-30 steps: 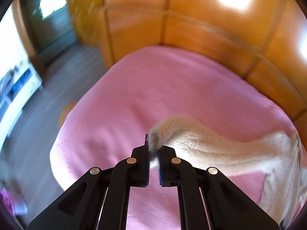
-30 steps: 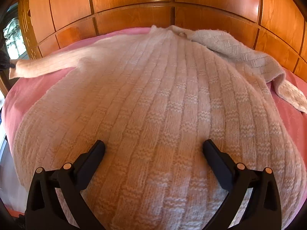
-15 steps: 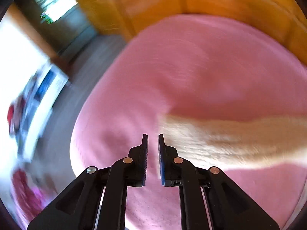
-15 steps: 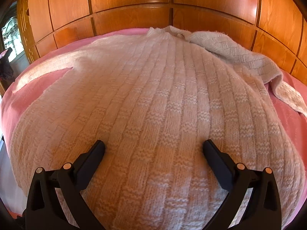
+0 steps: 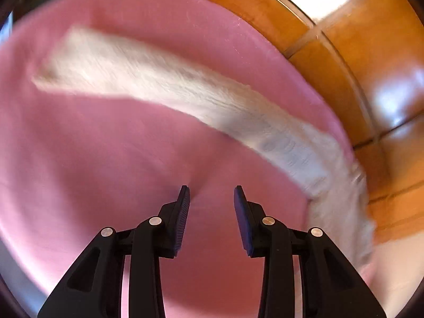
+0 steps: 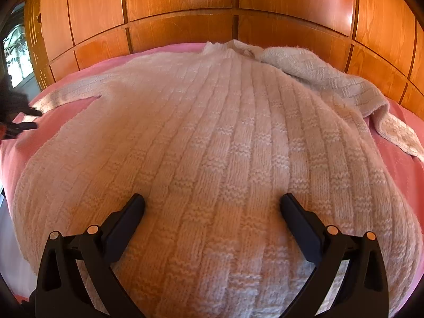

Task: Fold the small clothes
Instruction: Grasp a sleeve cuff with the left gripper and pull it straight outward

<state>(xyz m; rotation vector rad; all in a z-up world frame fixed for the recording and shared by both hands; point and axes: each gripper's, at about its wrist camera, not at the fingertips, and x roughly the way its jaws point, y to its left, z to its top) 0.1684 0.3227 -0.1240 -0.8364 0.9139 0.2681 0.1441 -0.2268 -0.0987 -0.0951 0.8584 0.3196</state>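
Note:
A cream knitted sweater [image 6: 212, 143] lies spread flat on a pink bed cover [image 6: 397, 164]. My right gripper [image 6: 212, 206] stands wide open just above the sweater's lower body, with nothing between its fingers. In the left wrist view one sleeve [image 5: 169, 90] stretches straight across the pink cover [image 5: 106, 159], blurred by motion. My left gripper [image 5: 211, 198] is low over bare pink cover, short of the sleeve; its jaws are opening and nothing is between them. The left gripper [image 6: 25, 119] also shows at the far left edge of the right wrist view, by the sleeve's end.
Orange wooden wall panels [image 6: 238, 8] run close behind the bed. The sweater's other sleeve [image 6: 344, 87] lies bunched at the right. A window [image 6: 16, 53] shows at the far left. Bare pink cover borders the sweater on both sides.
My left gripper let go of the sleeve's cuff, opened, and swung down and away over the cover. The sleeve now lies straight and flat. The right gripper has not moved.

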